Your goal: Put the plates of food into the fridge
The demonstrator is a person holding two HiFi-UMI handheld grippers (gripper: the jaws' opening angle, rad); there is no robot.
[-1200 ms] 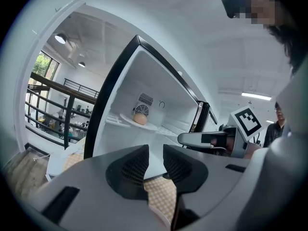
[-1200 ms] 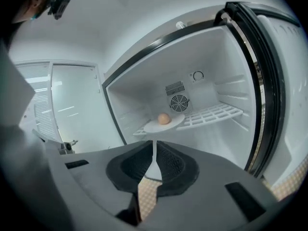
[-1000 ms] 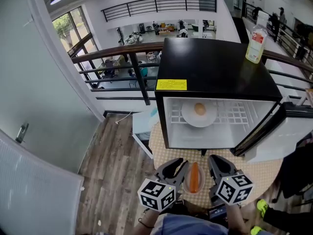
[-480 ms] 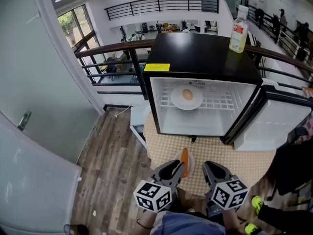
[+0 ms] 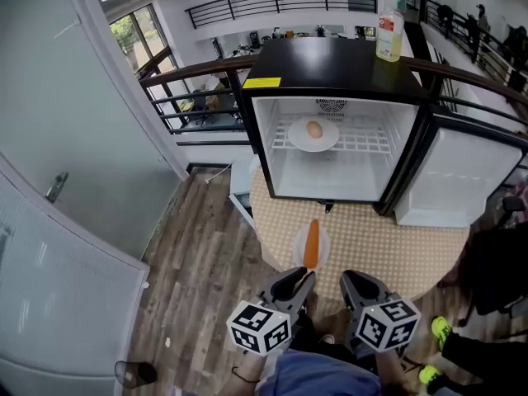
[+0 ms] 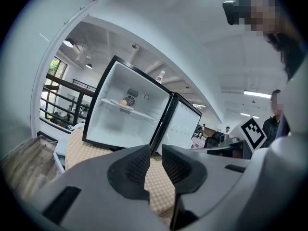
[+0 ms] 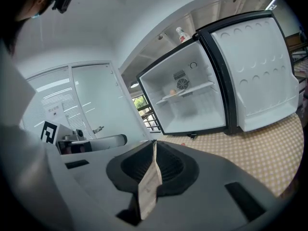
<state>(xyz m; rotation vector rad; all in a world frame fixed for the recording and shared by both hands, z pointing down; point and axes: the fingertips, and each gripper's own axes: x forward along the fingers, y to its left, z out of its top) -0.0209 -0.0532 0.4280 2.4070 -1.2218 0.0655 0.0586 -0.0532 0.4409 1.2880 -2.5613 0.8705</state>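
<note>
A black mini fridge [image 5: 330,66] stands open on the table, its door [image 5: 462,176] swung out to the right. On its wire shelf sits a white plate [image 5: 313,136] with a small brown bun [image 5: 314,128]; that plate also shows in the left gripper view [image 6: 123,102] and the right gripper view [image 7: 173,92]. A second plate [image 5: 322,254] carrying an orange carrot [image 5: 311,242] lies on the checked cloth in front of the fridge. My left gripper [image 5: 297,284] [image 6: 156,150] is held below that plate, its jaws slightly apart and empty. My right gripper [image 5: 355,284] [image 7: 154,143] is beside it, shut on nothing.
A checked tablecloth [image 5: 379,242] covers the round table. A yellow bottle [image 5: 388,31] stands on the fridge top. The wooden floor [image 5: 198,254] and a glass wall lie left, with a black railing [image 5: 190,81] behind. A person's shoes [image 5: 441,332] show at the right.
Both grippers have drawn back from the carrot plate, which lay between them a second ago and now rests on the table ahead. The fridge looks farther away.
</note>
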